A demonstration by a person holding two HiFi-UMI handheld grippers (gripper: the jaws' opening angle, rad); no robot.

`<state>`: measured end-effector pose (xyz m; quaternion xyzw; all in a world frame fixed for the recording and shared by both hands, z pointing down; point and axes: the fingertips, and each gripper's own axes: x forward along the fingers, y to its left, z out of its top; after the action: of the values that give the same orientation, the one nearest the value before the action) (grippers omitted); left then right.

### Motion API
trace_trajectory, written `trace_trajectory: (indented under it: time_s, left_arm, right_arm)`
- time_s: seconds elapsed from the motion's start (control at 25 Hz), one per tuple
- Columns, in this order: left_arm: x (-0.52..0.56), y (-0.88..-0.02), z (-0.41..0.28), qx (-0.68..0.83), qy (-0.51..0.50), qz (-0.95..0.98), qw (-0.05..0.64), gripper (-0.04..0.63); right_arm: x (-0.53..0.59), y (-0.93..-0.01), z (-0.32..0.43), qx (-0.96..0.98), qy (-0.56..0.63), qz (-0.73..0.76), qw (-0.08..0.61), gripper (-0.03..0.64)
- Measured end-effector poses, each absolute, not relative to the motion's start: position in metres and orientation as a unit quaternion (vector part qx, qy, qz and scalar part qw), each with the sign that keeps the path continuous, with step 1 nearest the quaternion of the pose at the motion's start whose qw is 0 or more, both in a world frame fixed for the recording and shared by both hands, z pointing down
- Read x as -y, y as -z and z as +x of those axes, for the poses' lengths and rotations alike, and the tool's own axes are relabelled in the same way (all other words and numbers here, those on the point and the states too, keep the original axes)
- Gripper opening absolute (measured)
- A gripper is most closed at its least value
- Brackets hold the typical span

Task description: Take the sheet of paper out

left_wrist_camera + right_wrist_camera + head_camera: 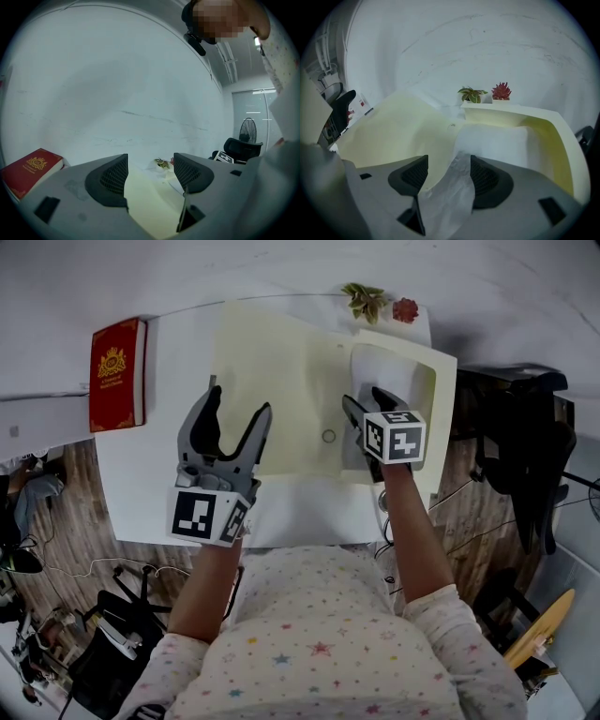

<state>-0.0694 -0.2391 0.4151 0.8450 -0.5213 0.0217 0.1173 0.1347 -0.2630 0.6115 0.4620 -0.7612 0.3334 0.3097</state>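
A cream paper envelope (281, 381) lies open on the white table (150, 493), its flap spread left and its pocket (562, 140) at the right. A white sheet of paper (389, 371) sits in the pocket. In the right gripper view its crumpled near end (450, 197) rises between the jaws. My right gripper (367, 409) stands at the pocket's mouth, jaws apart around that end of the sheet. My left gripper (236, 409) hovers open over the flap (150, 206), with nothing between its fingers.
A red book (117, 371) lies at the table's left edge. Two small potted plants (366, 301) (405, 308) stand at the back by the wall. A black office chair (525, 456) is off the table's right side. Cables and gear lie on the floor at left.
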Motion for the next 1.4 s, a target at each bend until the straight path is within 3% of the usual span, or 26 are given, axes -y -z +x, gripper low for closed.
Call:
trace_trajectory:
  time_s: [0.72,1.12,1.4]
  left_arm:
    - [0.238,-0.416,-0.069,0.51,-0.024,0.852,0.118,0.281]
    - [0.237,-0.413,-0.064,0.506,-0.018,0.855,0.115,0.281]
    - [0.236,-0.411,-0.066,0.511,-0.018,0.852,0.114,0.281]
  right_arm:
    - [0.263,-0.627,0.133,0.748,-0.331,0.469,0.333,0.271]
    - [0.265,-0.63,0.144,0.738,-0.306,0.478,0.365,0.175]
    - [0.265,-0.631,0.144,0.734,-0.291,0.483,0.378,0.169]
